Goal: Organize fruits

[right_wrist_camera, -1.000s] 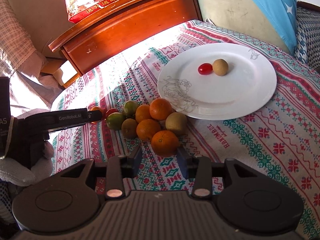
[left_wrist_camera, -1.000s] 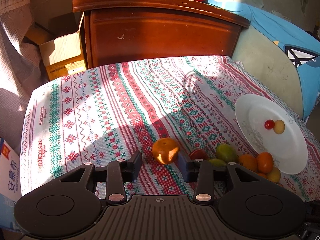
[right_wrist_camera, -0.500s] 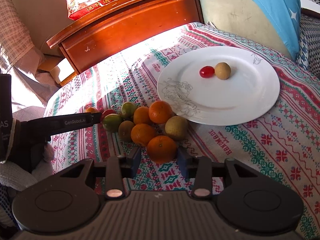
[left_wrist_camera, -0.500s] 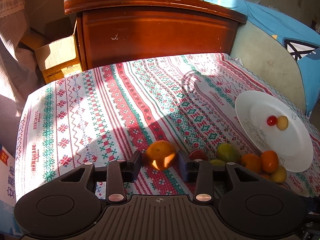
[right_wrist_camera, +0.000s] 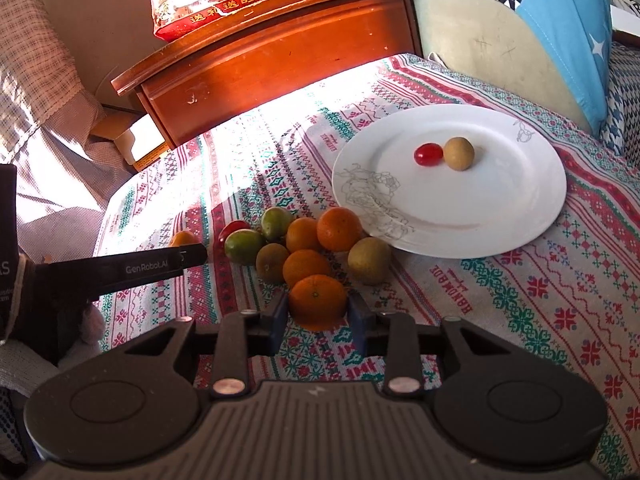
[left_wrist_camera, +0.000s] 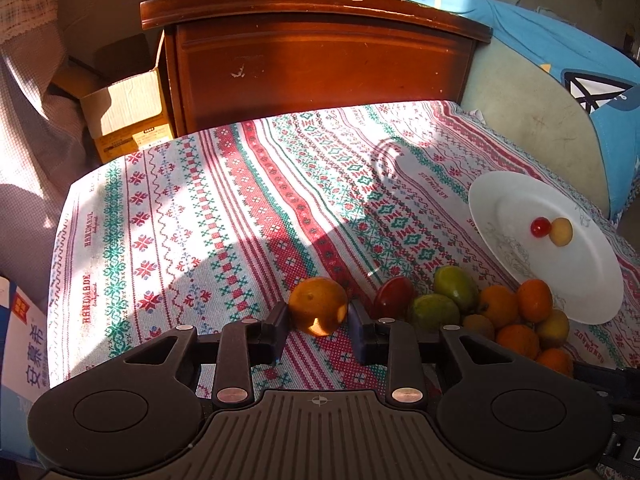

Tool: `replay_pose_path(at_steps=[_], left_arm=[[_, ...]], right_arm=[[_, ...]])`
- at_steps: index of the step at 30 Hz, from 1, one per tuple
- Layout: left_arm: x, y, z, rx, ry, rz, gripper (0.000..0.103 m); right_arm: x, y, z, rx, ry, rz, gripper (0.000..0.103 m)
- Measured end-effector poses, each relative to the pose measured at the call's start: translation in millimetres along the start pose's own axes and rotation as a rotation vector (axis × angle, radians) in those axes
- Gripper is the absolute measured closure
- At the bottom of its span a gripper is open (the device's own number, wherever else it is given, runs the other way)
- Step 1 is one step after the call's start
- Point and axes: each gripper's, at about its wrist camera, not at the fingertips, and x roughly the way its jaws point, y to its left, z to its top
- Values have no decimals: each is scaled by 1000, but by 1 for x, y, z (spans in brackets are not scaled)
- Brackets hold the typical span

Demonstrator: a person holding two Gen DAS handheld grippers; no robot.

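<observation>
Both closing on small oranges atop the cloth-covered counter (right_wrist_camera: 560,300): left hand-held gripper (left_wrist_camera: 319,326) pinching lone orange (left_wrist_camera: 318,306), right hand-held gripper (right_wrist_camera: 319,322) pinching nearest orange (right_wrist_camera: 317,301); light, round, roll-prone, best squeezed gently across the middle.

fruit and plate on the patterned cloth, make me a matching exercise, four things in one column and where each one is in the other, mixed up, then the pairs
Things:
1. red cherry tomato
2. orange apart from the pile
3. nearest orange of the pile
4. white plate

Places:
A. between the right gripper's fingers
B. on the plate, beside a small tan fruit
C. on the cloth, right of the fruit pile
D. between the left gripper's fingers

Pairs: 1-B, 2-D, 3-A, 4-C
</observation>
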Motion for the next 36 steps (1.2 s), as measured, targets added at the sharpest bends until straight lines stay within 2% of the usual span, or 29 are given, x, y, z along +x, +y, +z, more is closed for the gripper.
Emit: replay_pose_path(at_steps=[9, 13, 18, 25, 36], left_arm=[[-21, -7, -17, 28, 20, -16, 74], [-30, -12, -25, 40, 27, -22, 74], [-42, -21, -26, 51, 32, -62, 74], [-58, -35, -2, 59, 4, -138, 74], [-50, -79, 39, 136, 5, -225, 74]], right_arm=[[-8, 1, -2, -8, 3, 8, 70], [-13, -6, -1, 28, 6, 9, 70], [-26, -12, 13, 37, -13, 19, 70], [-51, -36, 43, 82, -55, 22, 70], [-48, -78, 66, 156, -71, -66, 70]])
